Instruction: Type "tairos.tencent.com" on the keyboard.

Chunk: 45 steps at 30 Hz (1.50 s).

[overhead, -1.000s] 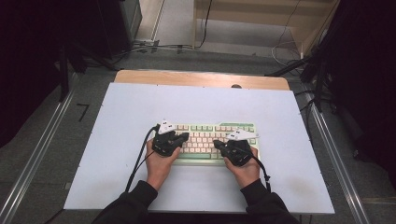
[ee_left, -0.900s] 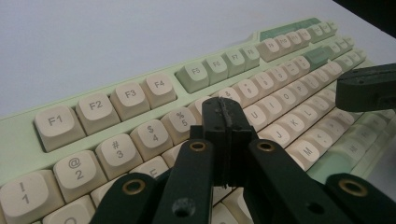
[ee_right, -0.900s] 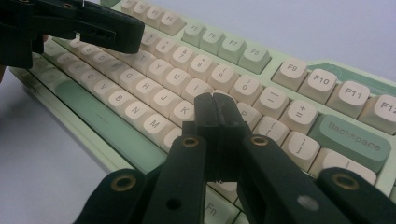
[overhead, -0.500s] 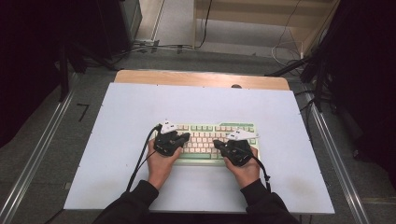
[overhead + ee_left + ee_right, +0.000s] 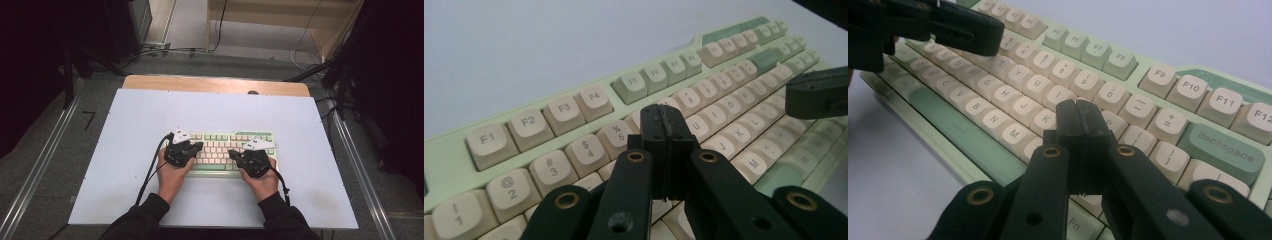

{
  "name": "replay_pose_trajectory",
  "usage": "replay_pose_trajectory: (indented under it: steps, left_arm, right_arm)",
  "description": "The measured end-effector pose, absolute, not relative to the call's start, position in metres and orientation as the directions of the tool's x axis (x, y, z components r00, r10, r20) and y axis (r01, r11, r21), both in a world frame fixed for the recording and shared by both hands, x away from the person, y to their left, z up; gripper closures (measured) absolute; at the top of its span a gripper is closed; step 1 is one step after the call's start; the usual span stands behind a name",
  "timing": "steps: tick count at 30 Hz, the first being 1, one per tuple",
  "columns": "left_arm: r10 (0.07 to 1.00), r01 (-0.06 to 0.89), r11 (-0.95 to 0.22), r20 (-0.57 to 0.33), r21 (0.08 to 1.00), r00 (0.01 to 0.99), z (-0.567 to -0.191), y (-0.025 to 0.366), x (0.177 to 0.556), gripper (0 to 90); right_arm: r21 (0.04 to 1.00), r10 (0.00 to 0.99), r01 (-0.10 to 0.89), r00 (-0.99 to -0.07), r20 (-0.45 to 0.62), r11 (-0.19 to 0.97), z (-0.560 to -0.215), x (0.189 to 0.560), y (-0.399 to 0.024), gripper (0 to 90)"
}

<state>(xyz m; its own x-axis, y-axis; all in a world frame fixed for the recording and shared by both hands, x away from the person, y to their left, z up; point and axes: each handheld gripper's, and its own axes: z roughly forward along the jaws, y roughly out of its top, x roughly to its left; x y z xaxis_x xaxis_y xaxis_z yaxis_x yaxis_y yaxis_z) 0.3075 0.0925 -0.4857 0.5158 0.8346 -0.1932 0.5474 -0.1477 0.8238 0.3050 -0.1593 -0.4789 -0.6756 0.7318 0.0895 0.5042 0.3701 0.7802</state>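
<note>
I have both grippers poised over the keyboard (image 5: 227,152), which lies on the white worktop (image 5: 150,115), toward its near edge and a little right of its middle. My left gripper (image 5: 667,131) hangs above the keyboard's left half, jaws pressed together with nothing between them, the tip pointing at the number and top letter rows around the 5 key (image 5: 616,136). My right gripper (image 5: 1082,122) sits over the keyboard's right half, likewise closed flat and empty, its tip just above the keys near the K and the row right of it.

The work, as I judge it, is typing with the closed tips used as fingers. How much has been entered I cannot tell (no screen shows, and no key looks held down in either gripper view). What the pictures do settle: the keyboard is in place and square to me, both grippers are closed into pressing points, and each is stationed over its own half. Whether either tip is actually touching a keycap at this moment I cannot make out; they look just above the caps.

What is left, I think, is the pressing itself: lowering one tip squarely onto a single cap without clipping its neighbours, since the closed jaws are nearly as broad as a key.
</note>
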Motion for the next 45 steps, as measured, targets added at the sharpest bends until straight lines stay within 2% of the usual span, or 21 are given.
replay_pose_trajectory:
  steps: [16,45]
  left_arm:
    - [0.853,0.561,-0.112,-0.21,0.82,0.478,-0.486,0.117,0.305,90.0]
    - [0.865,0.59,-0.154,-0.18,0.793,0.468,-0.496,0.118,0.306,90.0]
  right_arm:
    - [0.782,0.732,0.503,-0.675,0.089,0.369,-0.479,0.304,-0.16,87.6]
    - [0.78,0.731,0.503,-0.676,0.088,0.372,-0.478,0.304,-0.159,87.6]
